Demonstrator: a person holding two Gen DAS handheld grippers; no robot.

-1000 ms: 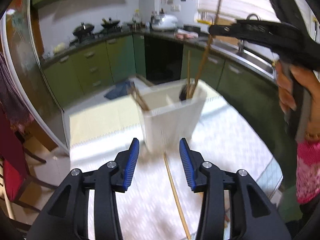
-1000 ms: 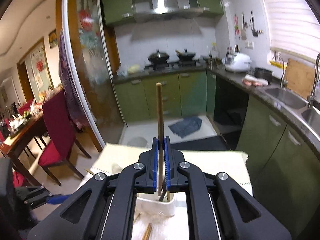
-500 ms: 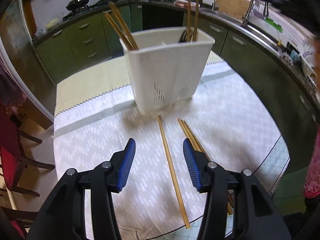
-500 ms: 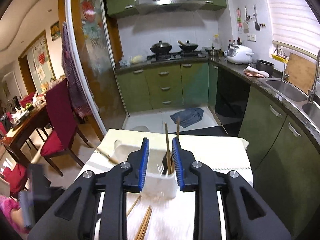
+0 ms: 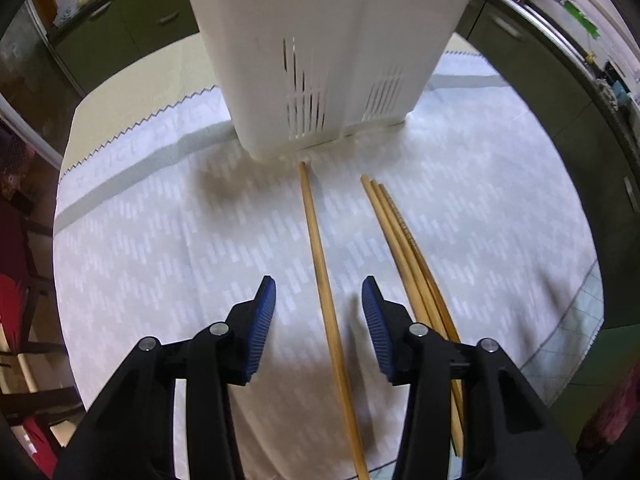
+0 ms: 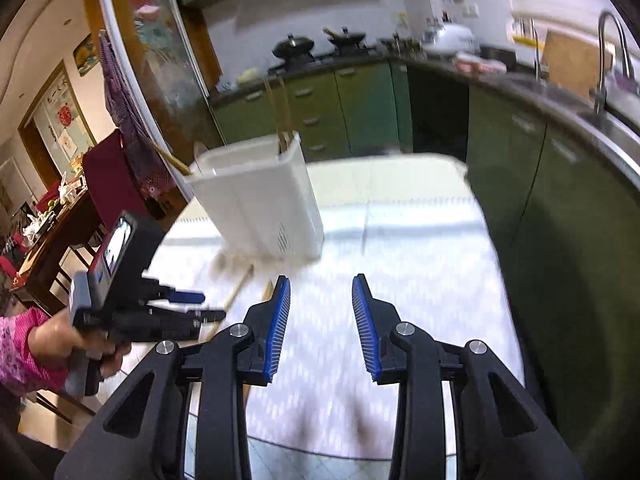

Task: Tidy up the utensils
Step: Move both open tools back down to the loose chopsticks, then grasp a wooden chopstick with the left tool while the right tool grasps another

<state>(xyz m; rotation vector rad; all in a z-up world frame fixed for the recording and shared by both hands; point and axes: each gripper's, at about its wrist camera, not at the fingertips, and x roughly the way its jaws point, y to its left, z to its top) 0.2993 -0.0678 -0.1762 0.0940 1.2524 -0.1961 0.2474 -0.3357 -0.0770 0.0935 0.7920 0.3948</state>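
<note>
A white slotted utensil holder (image 5: pixel 320 40) stands on the cloth-covered table (image 5: pixel 160 240). In front of it lies a single wooden chopstick (image 5: pixel 316 232), with three more chopsticks (image 5: pixel 400 240) bunched to its right. My left gripper (image 5: pixel 319 280) points down over the single chopstick; its jaws are closing, astride the stick without touching it. My right gripper (image 6: pixel 320 280) hovers over bare cloth to the right of the holder (image 6: pixel 256 200); its jaws are opening and nothing is between them. Several chopsticks (image 6: pixel 280 112) stand in the holder. The left gripper (image 6: pixel 212 306) appears low at the left, held by a hand (image 6: pixel 68 336).
Green kitchen cabinets (image 6: pixel 360 112) and a counter with a sink (image 6: pixel 608 92) curve around the far and right sides. The round table edge (image 5: pixel 592 280) is close on the right. A red chair (image 6: pixel 108 176) and a dining table stand at the left.
The right gripper let go of the chopstick into the holder, opened, and swung down to the right. The left gripper dropped and tilted down over the single chopstick.
</note>
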